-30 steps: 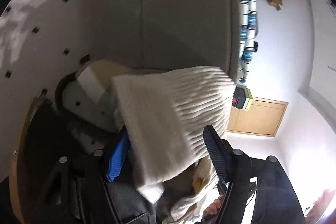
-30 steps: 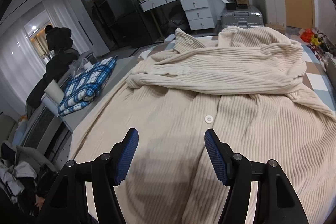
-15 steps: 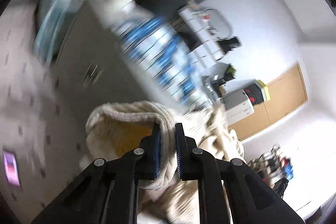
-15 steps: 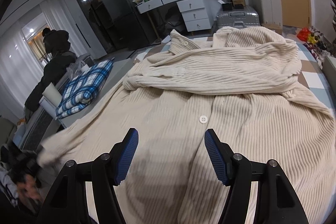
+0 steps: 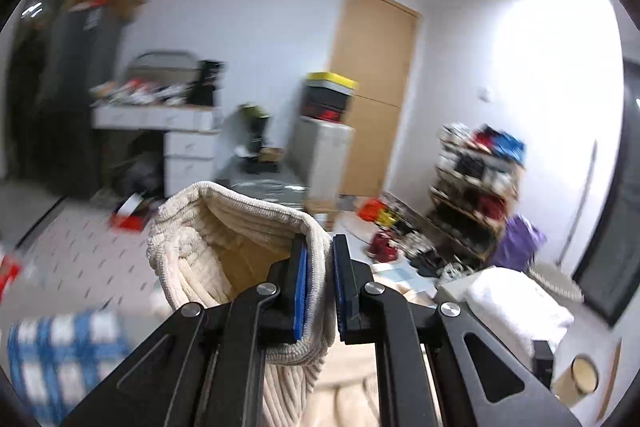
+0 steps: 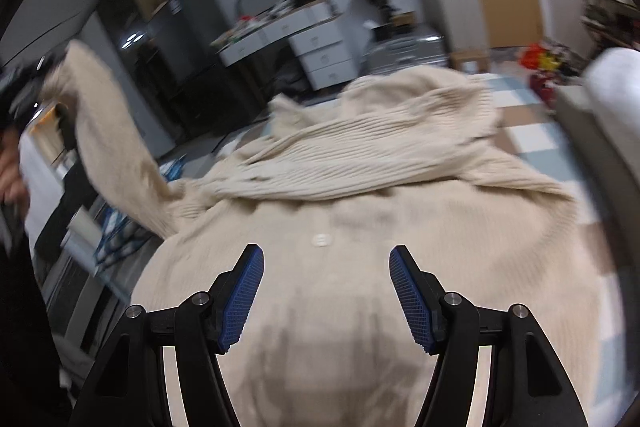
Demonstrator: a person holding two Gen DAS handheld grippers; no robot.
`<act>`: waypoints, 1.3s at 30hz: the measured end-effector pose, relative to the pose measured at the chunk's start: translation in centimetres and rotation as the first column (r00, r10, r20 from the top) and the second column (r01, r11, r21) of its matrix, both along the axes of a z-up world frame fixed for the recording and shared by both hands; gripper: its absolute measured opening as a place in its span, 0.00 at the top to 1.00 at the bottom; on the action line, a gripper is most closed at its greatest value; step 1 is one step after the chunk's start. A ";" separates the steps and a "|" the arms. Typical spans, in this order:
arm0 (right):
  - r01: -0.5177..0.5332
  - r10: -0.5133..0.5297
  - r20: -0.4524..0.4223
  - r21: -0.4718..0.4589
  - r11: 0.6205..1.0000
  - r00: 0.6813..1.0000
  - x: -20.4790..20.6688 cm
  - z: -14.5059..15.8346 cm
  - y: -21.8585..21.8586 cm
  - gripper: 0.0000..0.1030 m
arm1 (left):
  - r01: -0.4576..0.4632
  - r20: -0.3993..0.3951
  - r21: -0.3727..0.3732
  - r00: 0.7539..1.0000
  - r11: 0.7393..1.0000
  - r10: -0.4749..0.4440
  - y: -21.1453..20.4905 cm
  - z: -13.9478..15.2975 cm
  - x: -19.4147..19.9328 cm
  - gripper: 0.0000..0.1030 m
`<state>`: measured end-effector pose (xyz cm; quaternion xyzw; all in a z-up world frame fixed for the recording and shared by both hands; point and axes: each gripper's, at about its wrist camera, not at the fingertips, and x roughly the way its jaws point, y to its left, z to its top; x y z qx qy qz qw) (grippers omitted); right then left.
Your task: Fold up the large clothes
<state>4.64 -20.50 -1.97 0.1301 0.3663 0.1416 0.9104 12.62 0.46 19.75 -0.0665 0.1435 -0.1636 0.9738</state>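
Cream ribbed cardigan (image 6: 360, 227), spread button-side up on the bed, its far sleeve already laid across the chest. The near sleeve (image 6: 108, 147) is seen lifted to the left of the cardigan's body, its cuff (image 5: 240, 219) clamped between the closed pads of the left gripper (image 5: 320, 283). The right gripper (image 6: 326, 295) hangs over the cardigan's front, jaws apart, nothing held. For a clean fold, the sleeve should probably be carried across the chest and laid flat and parallel to the far sleeve; the body could be steadied by the free gripper so that it is not dragged.
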 end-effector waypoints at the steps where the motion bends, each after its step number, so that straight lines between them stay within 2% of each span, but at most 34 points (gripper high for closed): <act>1: 0.026 -0.026 -0.002 -0.001 1.000 1.000 -0.2 0.1 -0.8 0.36 | 0.031 0.006 0.023 0.999 0.999 -0.031 -0.9 0.0 0.7 0.94; 3: 0.093 -0.093 -0.005 -0.010 0.996 0.996 -0.7 0.2 -2.7 0.36 | 0.095 0.005 0.056 0.995 0.994 -0.096 -4.0 0.7 3.0 0.94; 6: 0.157 -0.157 -0.009 -0.016 0.987 0.988 -1.0 0.4 -4.8 0.36 | 0.152 0.022 0.089 0.988 0.984 -0.154 -5.2 0.9 4.2 0.99; 8: 0.190 -0.190 -0.008 -0.027 0.981 0.982 -0.9 0.7 -5.9 0.36 | 0.213 0.026 0.088 0.976 0.973 -0.215 -5.8 1.7 4.8 0.99; 10: 0.205 -0.206 -0.005 -0.026 0.978 0.979 -0.4 1.0 -6.6 0.36 | 0.257 0.002 0.094 0.966 0.962 -0.258 -5.3 0.4 4.5 0.99; 12: 0.205 -0.206 -0.007 -0.032 0.978 0.979 0.6 1.1 -6.5 0.36 | 0.290 -0.032 0.118 0.957 0.950 -0.288 -6.6 -1.5 4.6 0.99; 14: 0.185 -0.186 -0.005 -0.036 0.982 0.983 1.8 1.1 -5.9 0.36 | 0.374 -0.140 0.112 0.923 0.921 -0.358 -8.0 -5.4 4.9 0.99; 15: 0.172 -0.172 -0.004 -0.033 0.985 0.985 2.5 1.0 -5.6 0.36 | 0.422 -0.214 0.119 0.895 0.899 -0.391 -9.3 -8.1 5.0 0.99; 17: 0.157 -0.157 -0.006 -0.029 0.987 0.988 3.8 0.8 -5.1 0.36 | 0.488 -0.365 0.089 0.827 0.868 -0.427 -11.6 -14.1 4.9 0.97; 18: 0.155 -0.156 -0.011 -0.027 0.987 0.988 4.6 0.7 -4.9 0.36 | 0.522 -0.428 0.064 0.784 0.850 -0.450 -12.3 -16.9 4.3 0.97; 19: 0.153 -0.153 -0.014 -0.024 0.988 0.988 4.8 0.6 -4.8 0.36 | 0.533 -0.464 0.048 0.761 0.845 -0.454 -12.4 -18.5 3.7 0.89; 20: 0.150 -0.151 -0.023 -0.024 0.988 0.988 5.3 0.6 -4.8 0.36 | 0.531 -0.490 0.032 0.747 0.847 -0.450 -12.1 -19.7 2.8 0.73; 22: 0.140 -0.141 -0.027 -0.020 0.990 0.990 5.6 0.5 -4.8 0.36 | 0.536 -0.476 -0.036 0.733 0.843 -0.486 -10.2 -20.2 1.0 0.55; 24: 0.116 -0.116 -0.035 -0.019 0.993 0.993 6.1 0.4 -4.7 0.36 | 0.524 -0.428 -0.087 0.748 0.847 -0.507 -7.0 -19.3 -0.7 0.36; 25: 0.109 -0.110 -0.037 -0.020 0.994 0.993 6.3 0.3 -4.6 0.36 | 0.491 -0.410 -0.093 0.774 0.866 -0.483 -4.9 -18.4 -1.5 0.19; 26: 0.105 -0.105 -0.043 -0.023 0.994 0.993 6.7 0.1 -4.4 0.36 | 0.451 -0.395 -0.088 0.802 0.888 -0.447 -3.1 -17.9 -1.9 0.17; 27: 0.099 -0.100 -0.052 -0.022 0.995 0.994 7.2 -0.2 -4.3 0.36 | 0.389 -0.381 -0.063 0.842 0.919 -0.383 -1.1 -17.3 -2.4 0.17; 28: 0.095 -0.095 -0.059 -0.017 0.995 0.994 7.5 -0.5 -4.1 0.36 | 0.333 -0.374 -0.029 0.871 0.943 -0.319 0.3 -17.0 -2.8 0.16; 30: 0.082 -0.081 -0.075 0.007 0.997 0.994 7.9 -1.1 -4.1 0.36 | 0.218 -0.367 0.031 0.910 0.976 -0.192 3.1 -17.0 -3.6 0.16; 31: 0.069 -0.068 -0.077 0.010 0.998 0.995 7.9 -1.2 -3.9 0.36 | 0.159 -0.368 0.053 0.921 0.986 -0.129 4.8 -16.9 -3.8 0.16; 34: 0.034 -0.033 -0.097 0.018 0.999 0.995 8.9 -2.4 -3.6 0.32 | 0.070 -0.400 0.051 0.915 0.996 -0.044 8.6 -17.8 -4.7 0.15; 37: 0.017 -0.003 -0.149 0.089 0.996 0.989 11.6 -4.7 -3.3 0.33 | -0.025 -0.443 0.051 0.895 0.998 0.045 10.7 -19.3 -4.8 0.10; 39: 0.000 0.024 -0.203 0.120 0.993 0.979 13.4 -5.9 -2.3 0.46 | -0.084 -0.464 0.056 0.880 0.995 0.100 11.1 -20.5 -4.9 0.10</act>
